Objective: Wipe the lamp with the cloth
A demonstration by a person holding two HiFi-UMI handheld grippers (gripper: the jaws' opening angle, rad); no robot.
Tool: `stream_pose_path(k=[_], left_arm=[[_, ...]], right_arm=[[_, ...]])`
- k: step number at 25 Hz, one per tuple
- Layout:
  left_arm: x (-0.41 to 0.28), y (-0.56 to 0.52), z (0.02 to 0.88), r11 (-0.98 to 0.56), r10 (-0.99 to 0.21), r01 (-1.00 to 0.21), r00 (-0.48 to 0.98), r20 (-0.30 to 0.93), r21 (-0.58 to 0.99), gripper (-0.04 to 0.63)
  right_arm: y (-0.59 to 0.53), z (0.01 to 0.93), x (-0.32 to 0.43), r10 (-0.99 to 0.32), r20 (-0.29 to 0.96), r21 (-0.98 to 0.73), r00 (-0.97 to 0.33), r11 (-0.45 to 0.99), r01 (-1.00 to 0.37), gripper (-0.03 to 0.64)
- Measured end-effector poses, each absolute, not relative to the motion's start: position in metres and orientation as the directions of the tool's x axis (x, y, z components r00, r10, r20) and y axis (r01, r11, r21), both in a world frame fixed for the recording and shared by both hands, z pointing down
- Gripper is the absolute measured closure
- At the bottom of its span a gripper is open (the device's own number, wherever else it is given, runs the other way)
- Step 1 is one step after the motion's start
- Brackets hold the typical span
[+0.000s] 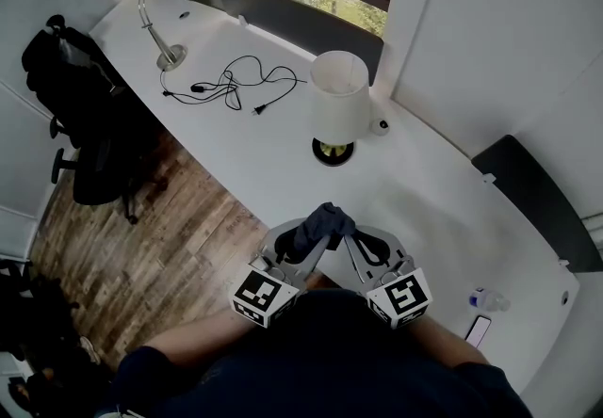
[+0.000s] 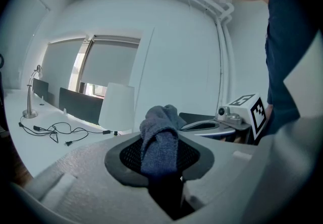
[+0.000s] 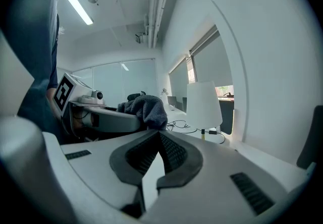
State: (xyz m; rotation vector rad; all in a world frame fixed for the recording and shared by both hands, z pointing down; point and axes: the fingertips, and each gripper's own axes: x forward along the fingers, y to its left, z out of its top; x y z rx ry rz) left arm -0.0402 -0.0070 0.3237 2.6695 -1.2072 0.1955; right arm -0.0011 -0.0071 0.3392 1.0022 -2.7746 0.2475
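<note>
A table lamp (image 1: 339,104) with a white shade stands on the long white desk (image 1: 424,200), just beyond both grippers. Its shade also shows in the left gripper view (image 2: 117,107) and in the right gripper view (image 3: 203,104). My left gripper (image 1: 318,237) is shut on a dark blue-grey cloth (image 1: 322,220), which bunches up above the jaws (image 2: 160,137). My right gripper (image 1: 355,239) sits close beside it on the right, shut with nothing between its pads (image 3: 174,153). From the right gripper view the cloth (image 3: 146,109) hangs just left of its tips.
A silver desk lamp (image 1: 156,26) stands at the desk's far left, with a loose black cable (image 1: 231,87) near it. A phone (image 1: 478,330) and a small bottle (image 1: 488,299) lie at the right. A black office chair (image 1: 85,115) stands on the wood floor.
</note>
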Motion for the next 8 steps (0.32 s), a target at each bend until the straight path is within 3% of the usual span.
stream_pose_path(k=[8], left_arm=[[-0.0373,-0.0028,0.3242,-0.647,-0.724,-0.751,0.659,0.203,0.128,0.477]], right_arm=[[-0.0025,0.3408,0.0015,-0.614,0.228,-0.087,-0.756,0.76,-0.644,0.607]])
